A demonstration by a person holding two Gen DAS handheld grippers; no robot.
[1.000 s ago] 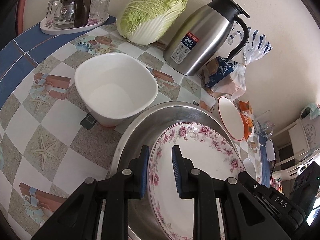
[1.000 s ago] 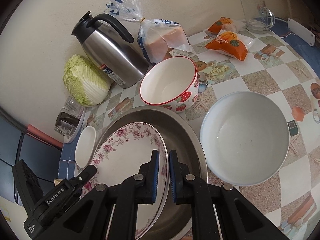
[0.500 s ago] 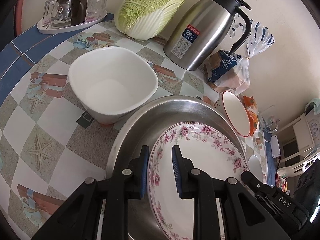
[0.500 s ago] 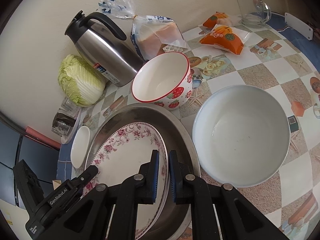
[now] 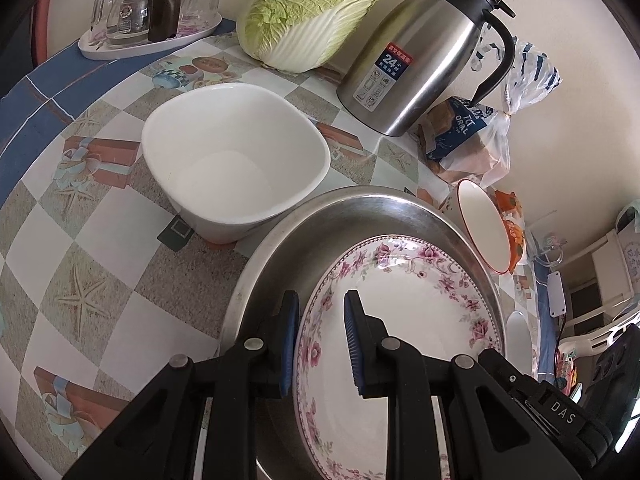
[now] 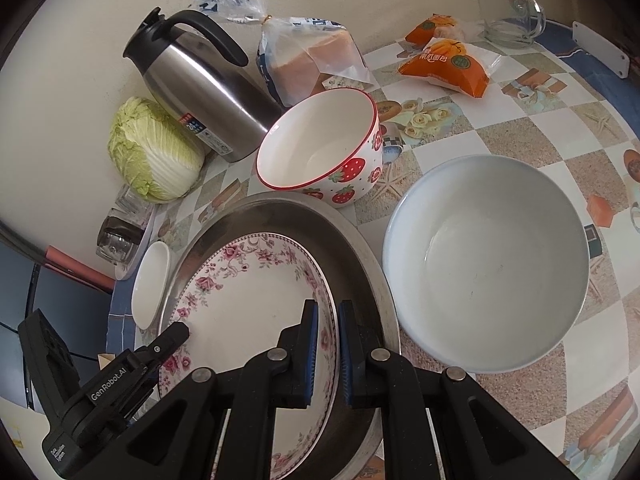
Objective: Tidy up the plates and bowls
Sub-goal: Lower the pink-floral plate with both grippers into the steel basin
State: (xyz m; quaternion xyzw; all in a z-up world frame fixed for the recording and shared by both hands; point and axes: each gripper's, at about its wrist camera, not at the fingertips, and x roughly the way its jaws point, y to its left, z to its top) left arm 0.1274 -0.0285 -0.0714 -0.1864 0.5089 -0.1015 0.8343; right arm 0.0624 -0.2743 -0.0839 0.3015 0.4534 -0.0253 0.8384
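A white plate with a pink flower border sits tilted inside a wide steel basin. My left gripper is shut on the plate's left rim. My right gripper is shut on its right rim. A squarish white bowl stands left of the basin. A strawberry-patterned bowl with a red rim stands behind the basin. A large pale bowl stands to the basin's right. A small white dish lies at the basin's far left.
Along the wall stand a steel thermos jug, a napa cabbage, a bagged loaf and a tray of glasses. Orange snack packets and a glass mug lie at the back right. A checked cloth covers the table.
Both grippers keep the same hold on the floral plate. The views have shifted only slightly, with the bowls and jug sliding a little up and left in the picture.
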